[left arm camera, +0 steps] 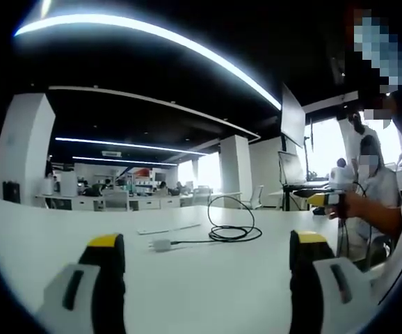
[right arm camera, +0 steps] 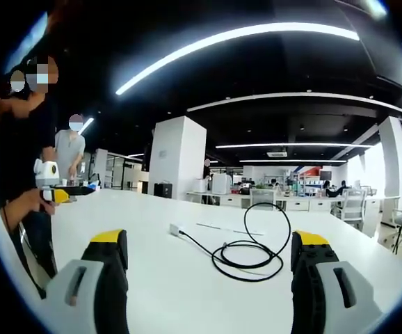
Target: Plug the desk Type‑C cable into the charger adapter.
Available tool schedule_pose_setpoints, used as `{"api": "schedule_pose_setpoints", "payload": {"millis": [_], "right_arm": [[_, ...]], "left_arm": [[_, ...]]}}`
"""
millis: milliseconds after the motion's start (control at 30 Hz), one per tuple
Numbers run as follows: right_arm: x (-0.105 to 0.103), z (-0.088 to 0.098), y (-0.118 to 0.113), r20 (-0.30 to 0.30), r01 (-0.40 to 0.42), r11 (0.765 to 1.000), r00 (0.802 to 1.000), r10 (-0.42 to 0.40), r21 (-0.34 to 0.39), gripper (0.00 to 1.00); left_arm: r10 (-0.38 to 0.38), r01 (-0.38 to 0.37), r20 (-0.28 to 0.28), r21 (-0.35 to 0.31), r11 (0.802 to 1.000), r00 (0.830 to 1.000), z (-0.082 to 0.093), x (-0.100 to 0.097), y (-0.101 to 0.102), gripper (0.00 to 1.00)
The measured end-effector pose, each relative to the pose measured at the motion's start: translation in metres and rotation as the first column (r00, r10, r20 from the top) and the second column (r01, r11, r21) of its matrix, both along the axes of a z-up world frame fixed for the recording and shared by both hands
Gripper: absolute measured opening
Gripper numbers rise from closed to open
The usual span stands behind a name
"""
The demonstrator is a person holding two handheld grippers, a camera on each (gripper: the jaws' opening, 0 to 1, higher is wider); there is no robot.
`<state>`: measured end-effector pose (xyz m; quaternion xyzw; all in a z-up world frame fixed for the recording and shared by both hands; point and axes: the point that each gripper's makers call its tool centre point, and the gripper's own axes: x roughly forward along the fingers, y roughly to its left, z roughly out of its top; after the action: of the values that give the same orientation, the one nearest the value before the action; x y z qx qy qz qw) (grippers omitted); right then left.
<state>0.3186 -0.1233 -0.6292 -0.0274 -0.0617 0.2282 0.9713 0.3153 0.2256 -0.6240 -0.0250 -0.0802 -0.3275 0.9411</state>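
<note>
Left gripper spread, empty | right gripper spread, empty | adapter ahead, between left jaws | cable coiled beyond, trailing right

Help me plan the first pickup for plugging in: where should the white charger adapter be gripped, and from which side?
Grip the white charger adapter across its two long sides, coming down from above. It lies flat on the table, and the black cable trails from one end, so leave that end free.

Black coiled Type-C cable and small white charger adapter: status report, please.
Left gripper open, right gripper open, both empty. Black coiled Type-C cable loose on white desk; small white charger adapter alongside, untouched. Path unobstructed.
</note>
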Motion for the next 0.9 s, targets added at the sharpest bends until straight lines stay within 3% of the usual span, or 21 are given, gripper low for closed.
{"api": "schedule_pose_setpoints", "payload": {"millis": [900], "right_arm": [[0.0000, -0.0023, 0.0047, 0.010, 0.002, 1.000, 1.000, -0.002, -0.003, 1.00]], "left_arm": [[0.021, -0.021, 0.006, -0.012, 1.000, 1.000, -0.0001, 0.0003, 0.0008, 1.00]]}}
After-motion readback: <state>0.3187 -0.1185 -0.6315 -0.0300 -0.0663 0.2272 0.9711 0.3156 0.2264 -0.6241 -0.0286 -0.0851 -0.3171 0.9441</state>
